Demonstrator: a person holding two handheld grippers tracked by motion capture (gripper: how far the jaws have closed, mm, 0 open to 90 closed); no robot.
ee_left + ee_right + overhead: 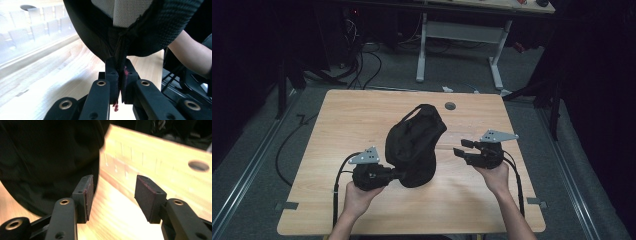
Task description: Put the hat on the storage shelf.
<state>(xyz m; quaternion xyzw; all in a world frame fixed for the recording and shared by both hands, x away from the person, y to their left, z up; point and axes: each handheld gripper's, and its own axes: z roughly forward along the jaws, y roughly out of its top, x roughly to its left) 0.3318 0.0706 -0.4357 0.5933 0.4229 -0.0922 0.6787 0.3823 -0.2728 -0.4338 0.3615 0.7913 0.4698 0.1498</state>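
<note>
So there's a black bag sitting roughly in the middle of the wooden desk, standing up kind of slumped, with its strap looping over the top. The left gripper is at the bag's lower near edge, and in the left gripper view you can see its jaws pinched tight on a seam or fold of the black fabric, with a bit of light mesh lining showing above. Tiny bits of red fuzz hang around the jaws there, possibly from the pads, hard to say. The right gripper is off to the bag's right, near but not touching it, held above the desk with its jaws spread apart and nothing between them; the right gripper view has the bag as a dark mass on the left and bare wood between the pads. There's a small round hole in the desk near the far edge, behind the bag. Another desk frame stands on the floor further back.
</note>
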